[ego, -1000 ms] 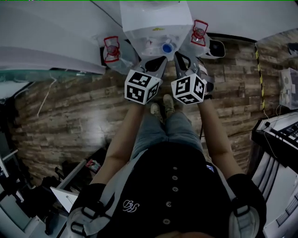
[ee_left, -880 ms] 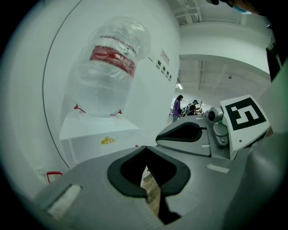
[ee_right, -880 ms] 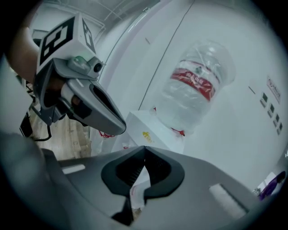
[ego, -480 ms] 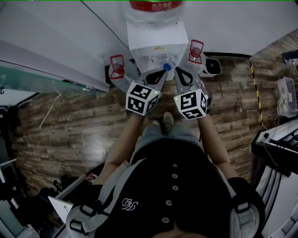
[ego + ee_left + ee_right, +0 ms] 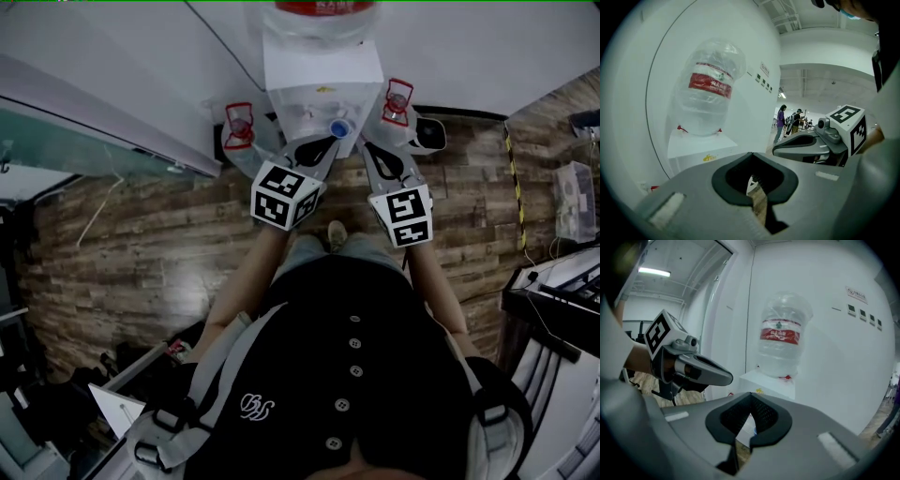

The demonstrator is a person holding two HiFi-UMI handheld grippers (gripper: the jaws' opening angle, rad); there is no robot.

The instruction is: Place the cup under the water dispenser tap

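A white water dispenser (image 5: 322, 80) stands against the wall, with a clear bottle (image 5: 708, 91) bearing a red label upside down on top. Its blue tap (image 5: 337, 128) shows just beyond my two grippers. My left gripper (image 5: 328, 142) is shut with nothing in it, just left of the tap. The right gripper (image 5: 367, 146) is shut and empty too, just right of the tap. Each gripper view shows the other gripper beside it, pointing at the dispenser. A red-and-clear object (image 5: 238, 125) sits left of the dispenser and another (image 5: 397, 100) right; I cannot tell if they are cups.
The floor is brown wood planks (image 5: 141, 234). A white curved wall (image 5: 112, 56) runs behind the dispenser. A small white and dark device (image 5: 429, 134) lies on the floor at the right. Desks with equipment (image 5: 562, 281) stand at the far right. People stand far off (image 5: 787, 122).
Both grippers have risen along the dispenser front toward the tap. The right gripper has rolled and drifted right, away from the left. The bottle's red label has come into the head view.
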